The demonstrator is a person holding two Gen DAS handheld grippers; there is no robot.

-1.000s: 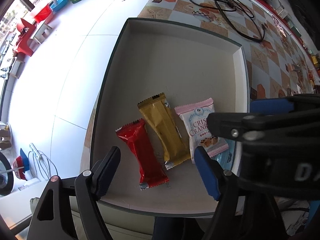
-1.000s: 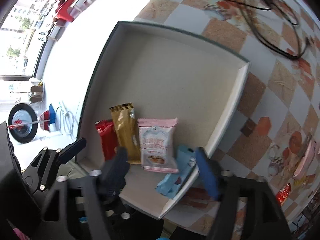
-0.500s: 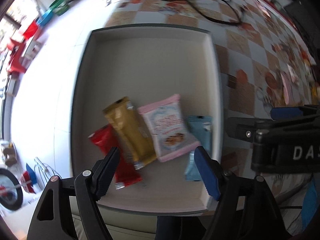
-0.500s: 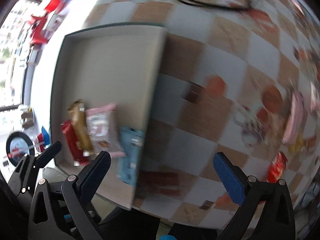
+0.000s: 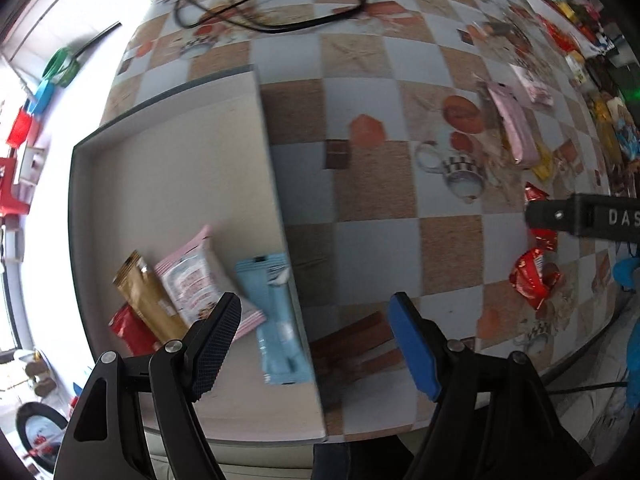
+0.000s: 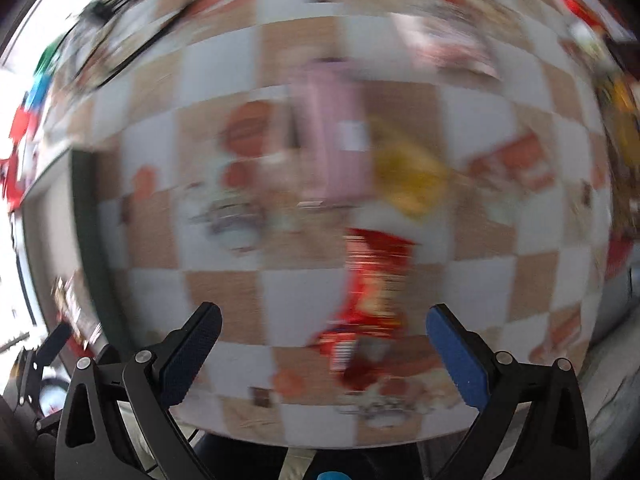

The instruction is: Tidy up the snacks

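A shallow grey box (image 5: 168,168) holds a red bar (image 5: 130,330), a gold bar (image 5: 146,296), a pink-white packet (image 5: 192,276) and a light blue packet (image 5: 276,312) leaning on its right wall. My left gripper (image 5: 316,320) is open and empty above that wall. My right gripper (image 6: 324,328) is open and empty over the checkered table, above a red snack packet (image 6: 370,292). Its view is motion-blurred. A pink packet (image 6: 340,140) and a yellow packet (image 6: 412,180) lie beyond it. The right gripper's body (image 5: 592,218) shows in the left wrist view.
Black cables (image 5: 280,4) lie at the table's far side. Loose snacks sit at the right: a red packet (image 5: 530,278), a pink packet (image 5: 512,128) and several more along the far right edge (image 5: 612,128). The table edge runs along the front right.
Both grippers have swung right, away from the box toward the loose snacks. The right gripper's jaws have widened, and the blue packet lies in the box.
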